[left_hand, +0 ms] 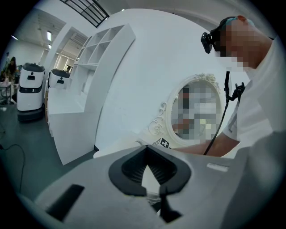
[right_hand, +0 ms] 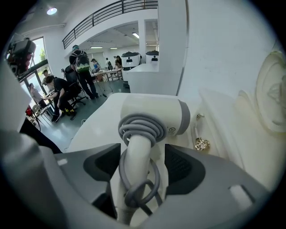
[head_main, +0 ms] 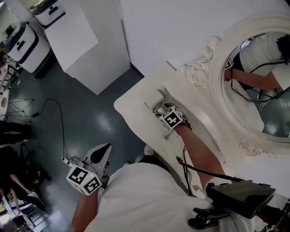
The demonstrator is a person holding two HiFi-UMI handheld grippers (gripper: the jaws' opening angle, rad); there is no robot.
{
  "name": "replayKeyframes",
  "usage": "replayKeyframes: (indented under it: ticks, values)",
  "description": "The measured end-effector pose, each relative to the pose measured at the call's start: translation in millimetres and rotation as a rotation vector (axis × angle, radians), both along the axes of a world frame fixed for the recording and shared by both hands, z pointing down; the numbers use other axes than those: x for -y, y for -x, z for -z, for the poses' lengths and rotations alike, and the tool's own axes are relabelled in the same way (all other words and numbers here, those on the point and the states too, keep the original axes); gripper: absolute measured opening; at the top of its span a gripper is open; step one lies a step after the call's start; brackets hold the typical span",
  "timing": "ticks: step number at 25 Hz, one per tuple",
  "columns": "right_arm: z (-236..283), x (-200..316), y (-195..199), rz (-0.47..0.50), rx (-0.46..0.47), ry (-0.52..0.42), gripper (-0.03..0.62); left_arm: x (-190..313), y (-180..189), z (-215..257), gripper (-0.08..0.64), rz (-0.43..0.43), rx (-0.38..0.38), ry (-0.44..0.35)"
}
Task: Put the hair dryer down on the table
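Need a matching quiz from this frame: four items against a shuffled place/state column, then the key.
1. hair dryer
2. left tool
3. cord
4. mirror

A. grey, coiled round the handle
B. lying on the white table
C. over the dark floor, shut, nothing held
D. oval, with an ornate white frame

Pairs: 1-B, 2-C, 3-A, 4-D

Bright, even light, ceiling lamp overhead; gripper views bulge toward dark corners, foreground seemingly soft.
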State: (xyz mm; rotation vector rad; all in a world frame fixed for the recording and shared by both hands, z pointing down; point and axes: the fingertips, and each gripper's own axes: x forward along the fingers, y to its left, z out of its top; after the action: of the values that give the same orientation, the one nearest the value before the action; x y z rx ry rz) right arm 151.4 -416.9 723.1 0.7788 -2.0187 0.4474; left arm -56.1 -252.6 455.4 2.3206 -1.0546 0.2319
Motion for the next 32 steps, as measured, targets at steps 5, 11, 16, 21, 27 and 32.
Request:
replayKeyframes:
  ticks: [5,11,16,21,27,32]
  values:
    - [19.8,-7.6,-7.6,-0.06,0.004,-0.031,0.307,-7.3,2.9,1.1,-0.002,-0.042,-0.018,-0.015]
    - [50.4,-31.4,-8.2,-0.143,0.024,-0.087,0.271,-20.6,18.1,6.2,-0.002,-0.092,-0.042,-0.029]
    - [77.4,-66.8,-8.9,-0.24,0.042,-0.132,0.216,-35.8,28.6,5.7,-0.002,-0.144,-0.053,-0.033]
    - [96.0,-119.3,-8.1,-0.353,0.063,-0.167,0.068,-48.9,41.9,8.3,-0.002,-0.211,-0.059,-0.055]
    - [104.5,-197.4,20.0,-0.445,0.106,-0.139,0.002,-76.3,55.8,0.0,-0.002,-0.32,-0.066,-0.045]
    - [113.3,-256.9,66.8,-0.43,0.149,-0.132,0.002,-110.1,61.5,-11.0,-0.002,-0.398,-0.052,-0.047]
